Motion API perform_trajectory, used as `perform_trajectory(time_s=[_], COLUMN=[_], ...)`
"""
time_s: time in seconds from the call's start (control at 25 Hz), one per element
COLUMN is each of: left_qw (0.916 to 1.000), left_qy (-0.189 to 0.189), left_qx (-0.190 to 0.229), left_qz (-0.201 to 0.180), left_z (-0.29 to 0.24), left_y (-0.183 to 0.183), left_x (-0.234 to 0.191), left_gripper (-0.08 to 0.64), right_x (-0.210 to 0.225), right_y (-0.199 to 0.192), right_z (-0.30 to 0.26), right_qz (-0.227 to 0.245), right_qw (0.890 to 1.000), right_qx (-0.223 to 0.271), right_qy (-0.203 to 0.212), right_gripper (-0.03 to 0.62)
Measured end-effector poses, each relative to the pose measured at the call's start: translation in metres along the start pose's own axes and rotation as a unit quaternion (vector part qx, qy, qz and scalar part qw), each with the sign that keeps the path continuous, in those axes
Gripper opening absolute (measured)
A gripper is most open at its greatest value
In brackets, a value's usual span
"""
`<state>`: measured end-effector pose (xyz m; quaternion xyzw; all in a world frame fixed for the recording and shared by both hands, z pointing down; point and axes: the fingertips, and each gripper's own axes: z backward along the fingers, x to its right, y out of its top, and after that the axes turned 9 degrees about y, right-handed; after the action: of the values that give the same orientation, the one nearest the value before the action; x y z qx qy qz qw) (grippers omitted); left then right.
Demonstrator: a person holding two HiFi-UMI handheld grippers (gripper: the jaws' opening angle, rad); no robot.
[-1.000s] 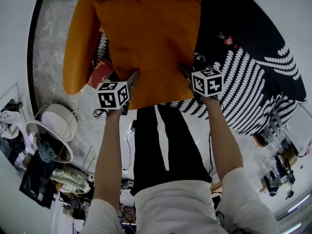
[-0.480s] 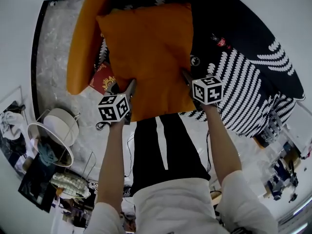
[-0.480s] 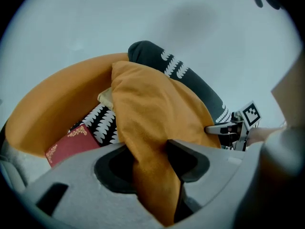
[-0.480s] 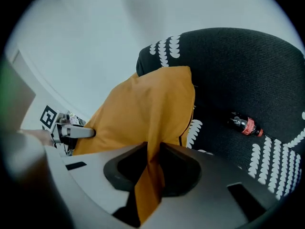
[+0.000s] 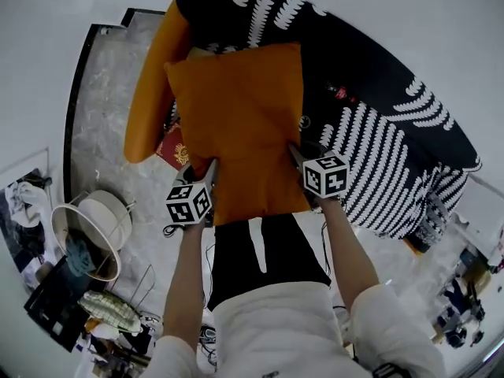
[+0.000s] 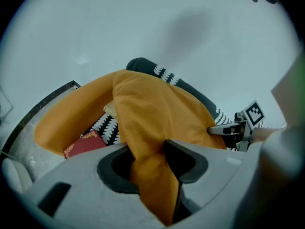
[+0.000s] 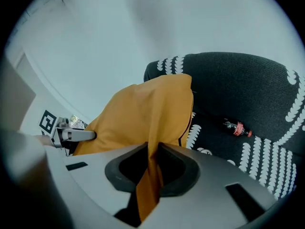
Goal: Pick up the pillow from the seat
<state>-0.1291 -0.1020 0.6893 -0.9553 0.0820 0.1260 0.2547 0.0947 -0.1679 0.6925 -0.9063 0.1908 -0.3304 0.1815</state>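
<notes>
The orange pillow [image 5: 244, 124] hangs between both grippers over the black seat with white marks [image 5: 386, 140]. My left gripper [image 5: 211, 170] has the pillow's near left corner, and its jaws are closing with a thick fold of orange fabric [image 6: 152, 175] pinched between them. My right gripper [image 5: 296, 154] has the near right corner, and its jaws are closing on a thinner fold [image 7: 148, 175]. The left gripper view shows the right gripper [image 6: 232, 128] at the pillow's far side. The right gripper view shows the left gripper [image 7: 71, 135] the same way.
An orange bolster or armrest [image 5: 153, 93] runs along the seat's left end, with a red book [image 5: 175, 150] under the pillow's left edge. A small bottle [image 7: 234, 126] lies on the seat to the right. A round white stand [image 5: 90, 227] and clutter are on the floor at left.
Both grippers have closed in on the pillow's near corners. Pillow and grippers now sit lower and smaller in the head view, with more of the seat's back showing.
</notes>
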Motion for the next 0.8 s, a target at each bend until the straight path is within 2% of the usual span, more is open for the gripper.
perform_trajectory(time_s=[0.36, 0.52, 0.8], left_qw=[0.9986, 0.9973, 0.9945], left_qy=[0.000, 0.002, -0.001], left_qx=[0.044, 0.059, 0.089], left_qz=[-0.030, -0.044, -0.056], left_z=[0.080, 0.121, 0.169], left_y=[0.025, 0.030, 0.035], left_x=[0.025, 0.033, 0.022], left_gripper=[0.178, 0.172, 0.170], right_x=[-0.045, -0.074, -0.120], right_y=[0.012, 0.013, 0.016], right_z=[0.064, 0.094, 0.119], right_qz=[0.007, 0.011, 0.013], right_qw=[0.998, 0.997, 0.993], right_qx=[0.045, 0.064, 0.118], right_qy=[0.030, 0.030, 0.019], right_gripper=[0.055, 0.051, 0.048])
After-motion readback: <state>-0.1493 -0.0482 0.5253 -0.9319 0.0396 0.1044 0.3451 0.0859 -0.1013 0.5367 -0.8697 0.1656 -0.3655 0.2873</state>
